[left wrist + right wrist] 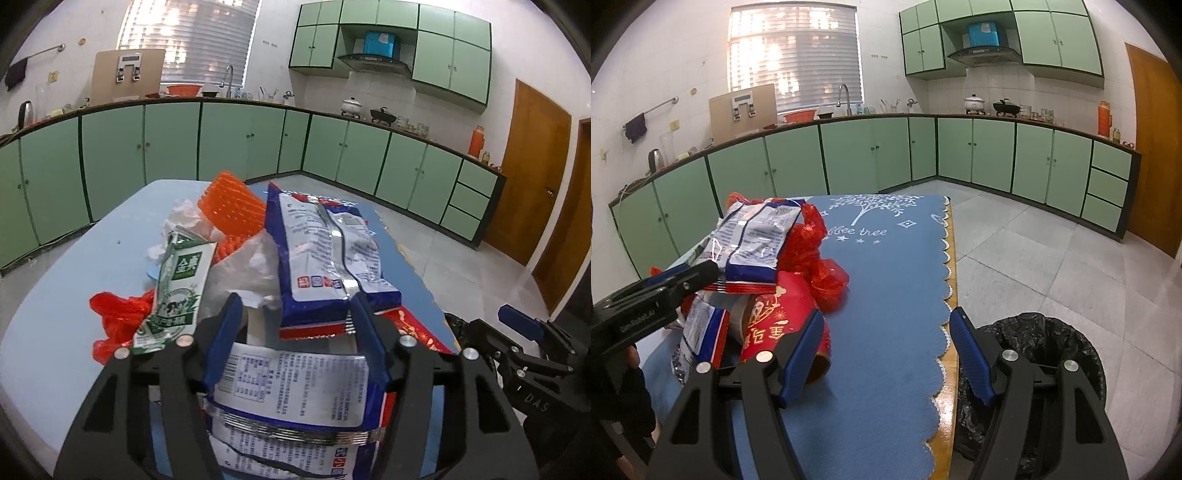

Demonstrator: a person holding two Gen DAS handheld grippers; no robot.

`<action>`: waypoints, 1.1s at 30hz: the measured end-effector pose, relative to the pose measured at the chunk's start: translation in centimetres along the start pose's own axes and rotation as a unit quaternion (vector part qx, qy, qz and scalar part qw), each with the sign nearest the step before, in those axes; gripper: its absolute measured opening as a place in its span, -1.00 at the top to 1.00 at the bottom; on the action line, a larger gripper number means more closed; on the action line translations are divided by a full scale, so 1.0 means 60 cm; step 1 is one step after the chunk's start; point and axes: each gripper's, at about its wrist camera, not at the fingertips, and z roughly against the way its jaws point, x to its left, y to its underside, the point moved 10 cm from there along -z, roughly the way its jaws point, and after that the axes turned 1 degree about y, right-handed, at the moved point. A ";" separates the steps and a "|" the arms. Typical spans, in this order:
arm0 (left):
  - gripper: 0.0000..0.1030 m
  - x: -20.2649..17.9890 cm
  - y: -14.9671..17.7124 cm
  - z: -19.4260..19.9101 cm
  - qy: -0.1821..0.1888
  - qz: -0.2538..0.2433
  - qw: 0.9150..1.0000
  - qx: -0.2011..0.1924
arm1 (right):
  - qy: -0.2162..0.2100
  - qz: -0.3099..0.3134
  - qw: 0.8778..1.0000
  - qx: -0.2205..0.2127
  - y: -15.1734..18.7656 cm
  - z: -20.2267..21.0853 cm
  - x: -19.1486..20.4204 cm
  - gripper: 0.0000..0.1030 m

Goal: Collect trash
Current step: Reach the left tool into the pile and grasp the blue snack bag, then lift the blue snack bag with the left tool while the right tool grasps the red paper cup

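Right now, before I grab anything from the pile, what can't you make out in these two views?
- Left gripper grip: left wrist view; blue wrapper lies between its fingers, pad contact unclear.
- Trash bin: right wrist view; the right gripper covers its lower half, contents dark.
- Red container: wrappers and a finger hide most.
- Wrapper print: too small.

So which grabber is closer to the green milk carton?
Left. The left gripper sits in the trash pile, its left finger right beside the green milk carton. The right gripper hangs open over bare blue tablecloth, near the bin.
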 end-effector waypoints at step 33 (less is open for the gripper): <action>0.93 0.016 0.005 0.091 0.013 0.017 0.999 -0.042 | -0.020 0.023 0.999 0.029 0.044 -0.003 0.028 -0.35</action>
